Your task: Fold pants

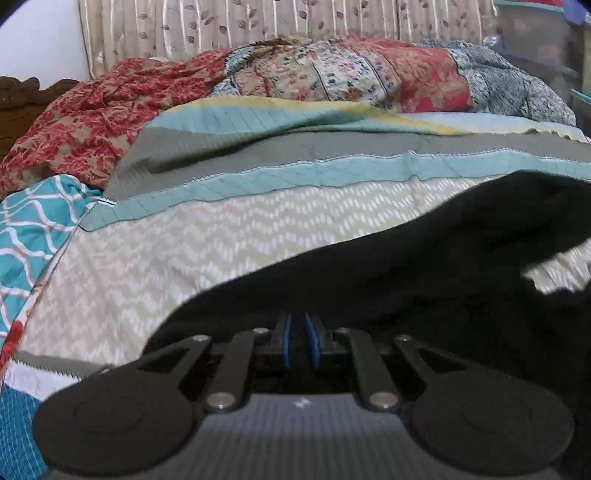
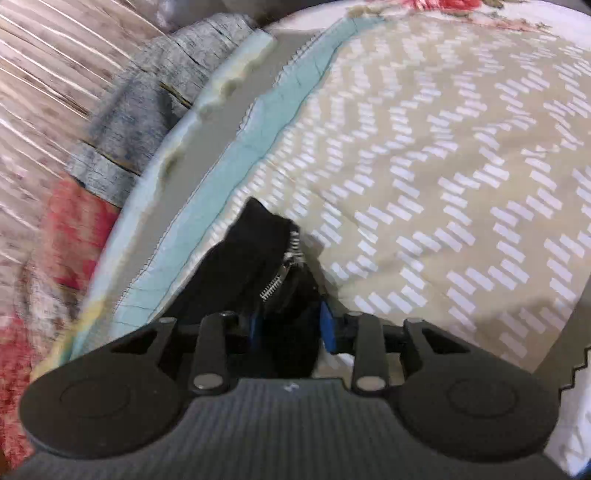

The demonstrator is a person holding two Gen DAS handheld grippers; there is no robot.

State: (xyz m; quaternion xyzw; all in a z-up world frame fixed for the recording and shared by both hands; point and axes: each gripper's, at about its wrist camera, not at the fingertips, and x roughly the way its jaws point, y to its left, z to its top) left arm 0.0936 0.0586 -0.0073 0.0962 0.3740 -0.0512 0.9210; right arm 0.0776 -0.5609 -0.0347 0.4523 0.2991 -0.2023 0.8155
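Observation:
The black pants (image 1: 406, 266) hang as a dark sheet across the lower right of the left wrist view, lifted above the bed. My left gripper (image 1: 299, 332) is shut on their edge, its blue pads close together with cloth between them. In the right wrist view my right gripper (image 2: 291, 325) is shut on a bunched part of the pants (image 2: 258, 251) with a silver zipper (image 2: 280, 273) showing, held just above the quilt.
A striped quilt (image 1: 184, 240) of beige chevron, teal and grey bands covers the bed. A rumpled red and patchwork floral comforter (image 1: 332, 77) lies along the far side before a curtain (image 1: 221, 26). A dark wooden headboard (image 1: 18, 96) is far left.

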